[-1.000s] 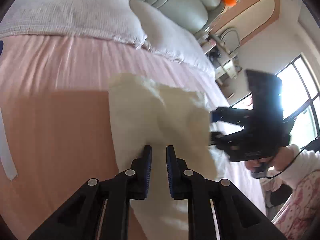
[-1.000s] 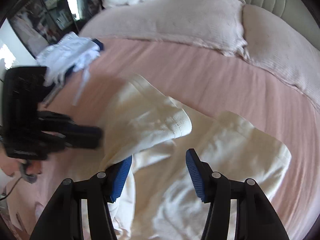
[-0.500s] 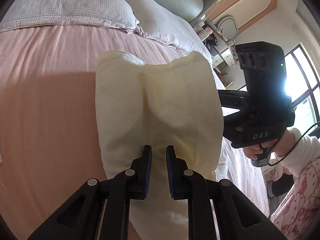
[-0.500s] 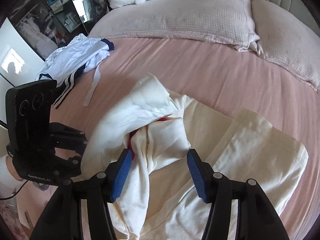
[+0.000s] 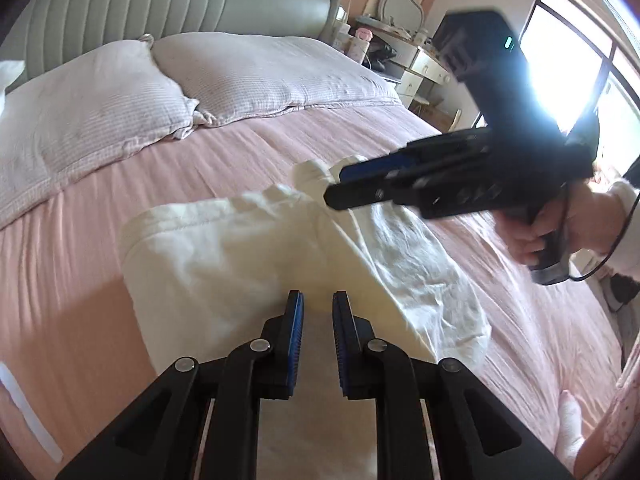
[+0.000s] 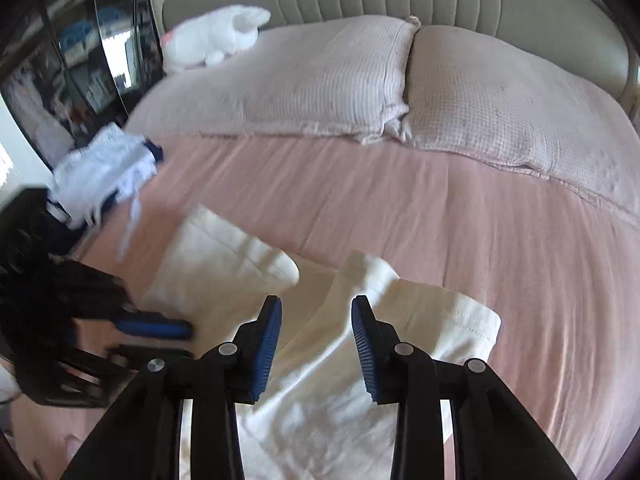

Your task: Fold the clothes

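Cream cotton garment (image 5: 248, 248) runs nine-to-three; left gripper (image 5: 318, 336) pinches its near edge, right gripper (image 6: 316, 340), nearer the cuff, is closing, nothing caught yet.

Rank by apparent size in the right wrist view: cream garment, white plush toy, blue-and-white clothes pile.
1. cream garment, largest, though nearest the camera.
2. and 3. white plush toy and blue-and-white clothes pile look alike; unranked.

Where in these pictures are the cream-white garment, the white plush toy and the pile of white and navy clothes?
cream-white garment (image 5: 248, 256), left wrist view, its flat middle
white plush toy (image 6: 216, 38), right wrist view, its body
pile of white and navy clothes (image 6: 100, 168), right wrist view, its white top
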{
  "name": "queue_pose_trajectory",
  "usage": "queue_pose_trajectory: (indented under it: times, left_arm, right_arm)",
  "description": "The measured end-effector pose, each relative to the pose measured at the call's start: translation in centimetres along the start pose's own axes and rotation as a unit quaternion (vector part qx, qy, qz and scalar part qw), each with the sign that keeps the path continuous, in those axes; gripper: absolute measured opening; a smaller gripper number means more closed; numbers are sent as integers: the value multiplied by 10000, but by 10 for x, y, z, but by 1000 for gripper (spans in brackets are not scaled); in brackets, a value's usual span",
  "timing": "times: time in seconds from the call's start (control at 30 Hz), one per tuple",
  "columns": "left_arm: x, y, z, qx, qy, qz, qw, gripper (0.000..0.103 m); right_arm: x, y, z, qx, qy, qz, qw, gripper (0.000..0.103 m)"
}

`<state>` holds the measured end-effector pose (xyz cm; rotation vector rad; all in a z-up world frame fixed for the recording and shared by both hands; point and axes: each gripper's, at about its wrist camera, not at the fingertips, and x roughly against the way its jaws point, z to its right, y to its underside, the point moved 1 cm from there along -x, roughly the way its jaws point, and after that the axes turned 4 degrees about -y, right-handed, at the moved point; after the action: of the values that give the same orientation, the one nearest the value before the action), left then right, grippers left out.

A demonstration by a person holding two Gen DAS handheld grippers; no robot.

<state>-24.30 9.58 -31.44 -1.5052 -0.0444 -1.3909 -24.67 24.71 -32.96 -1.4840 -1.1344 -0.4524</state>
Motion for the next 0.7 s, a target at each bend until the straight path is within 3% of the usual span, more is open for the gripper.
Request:
queue_pose_trajectory:
  times: [0.07, 0.17, 0.3, 0.4, 0.47, 0.53, 0.57, 0.67, 0.7]
  left_arm:
    - [-23, -5, -2, -46, -139, -69, 9999, 13]
    - [-20, -4, 4, -239, -36, -323, 9992, 13]
    - [9, 12, 6, -650, -32, -382, 9971, 14]
    - [41, 27, -9, -332, -136, -101, 9993, 14]
    - [54, 39, -13, -102, 91, -38, 9999, 15]
    - [41, 52, -6, -256, 153, -368, 9989, 16]
    - [30, 61, -3, -419, -122, -636, 9970, 16]
    - [31, 64, 2, -310, -282, -605, 9973, 17]
    - [35, 60, 3, -214, -238, -544, 9980, 17]
  right_arm:
    - [1, -6, -8, 89, -177, -43, 9998, 38]
    - [-4, -9, -25, 298, -362, -231, 9986, 38]
    - [-34, 16, -32, 477, 56, -885, 9949, 38]
    - [-14, 32, -31, 557, -106, -617, 9965, 38]
    - [9, 41, -35, 548, -382, -275, 9974, 38]
    - [11, 61, -37, 689, -352, -566, 9954, 38]
    - [7, 74, -37, 792, -241, -825, 9931, 38]
    - [1, 119, -28, 918, 4, -1281, 9875, 38]
    - [9, 126, -29, 954, 20, -1153, 9887, 38]
